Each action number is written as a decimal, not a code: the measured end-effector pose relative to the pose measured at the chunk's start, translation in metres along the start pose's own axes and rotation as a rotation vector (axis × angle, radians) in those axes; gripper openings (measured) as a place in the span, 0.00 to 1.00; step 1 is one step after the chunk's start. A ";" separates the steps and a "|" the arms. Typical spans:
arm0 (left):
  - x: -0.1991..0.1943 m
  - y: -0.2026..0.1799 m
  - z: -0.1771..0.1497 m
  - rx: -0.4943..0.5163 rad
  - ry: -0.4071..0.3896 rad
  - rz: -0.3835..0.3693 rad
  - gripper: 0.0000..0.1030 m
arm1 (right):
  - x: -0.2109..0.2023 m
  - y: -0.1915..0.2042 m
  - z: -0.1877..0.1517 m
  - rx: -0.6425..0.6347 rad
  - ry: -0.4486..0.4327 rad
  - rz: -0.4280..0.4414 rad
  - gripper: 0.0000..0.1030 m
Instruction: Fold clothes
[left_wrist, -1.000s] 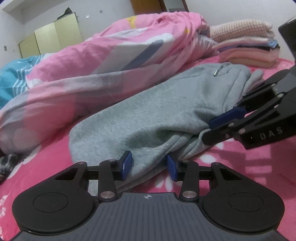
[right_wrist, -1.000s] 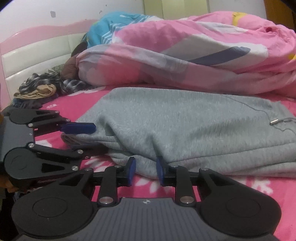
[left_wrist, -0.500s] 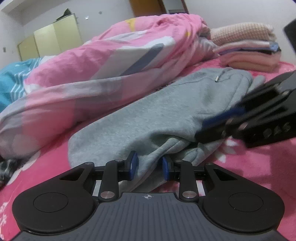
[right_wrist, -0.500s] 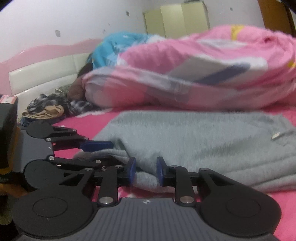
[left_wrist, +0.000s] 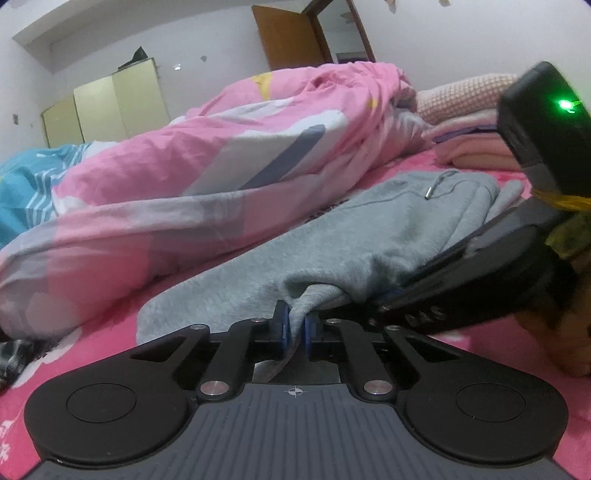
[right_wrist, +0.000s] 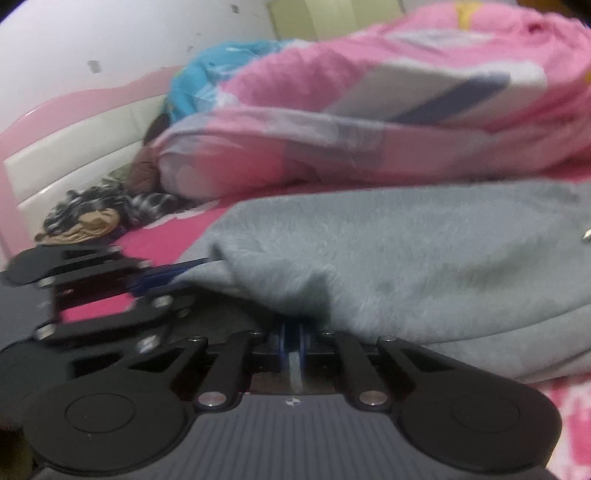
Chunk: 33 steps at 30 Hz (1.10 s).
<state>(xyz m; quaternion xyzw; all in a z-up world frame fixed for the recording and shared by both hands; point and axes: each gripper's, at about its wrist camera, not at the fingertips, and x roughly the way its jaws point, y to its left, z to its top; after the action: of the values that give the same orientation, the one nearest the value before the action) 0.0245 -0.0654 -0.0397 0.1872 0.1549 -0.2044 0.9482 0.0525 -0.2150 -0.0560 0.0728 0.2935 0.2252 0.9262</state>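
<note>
On the black body of the right gripper (left_wrist: 384, 299), seen from the left wrist, pale letters read "DAS"; nothing else is legible.

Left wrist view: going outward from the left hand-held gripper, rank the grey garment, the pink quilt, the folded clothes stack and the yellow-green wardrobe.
1. Grey garment, its edge pinched in the left hand-held gripper.
2. Pink quilt, heaped behind it, centre-left.
3. Folded clothes stack, far right on the bed.
4. Yellow-green wardrobe, against the back wall, upper left.
</note>
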 end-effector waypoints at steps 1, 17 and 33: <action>0.001 0.001 -0.001 -0.002 0.002 0.001 0.06 | 0.004 -0.001 0.000 0.014 -0.002 -0.006 0.05; 0.001 0.009 -0.002 -0.017 -0.018 -0.005 0.06 | -0.050 -0.021 -0.017 0.312 0.024 0.145 0.12; 0.002 0.007 -0.008 0.000 -0.027 0.015 0.07 | -0.039 -0.039 -0.028 0.537 -0.005 0.220 0.04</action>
<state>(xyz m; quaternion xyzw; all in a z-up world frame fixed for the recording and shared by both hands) 0.0279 -0.0568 -0.0455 0.1856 0.1409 -0.1996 0.9518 0.0229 -0.2675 -0.0698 0.3476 0.3307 0.2383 0.8444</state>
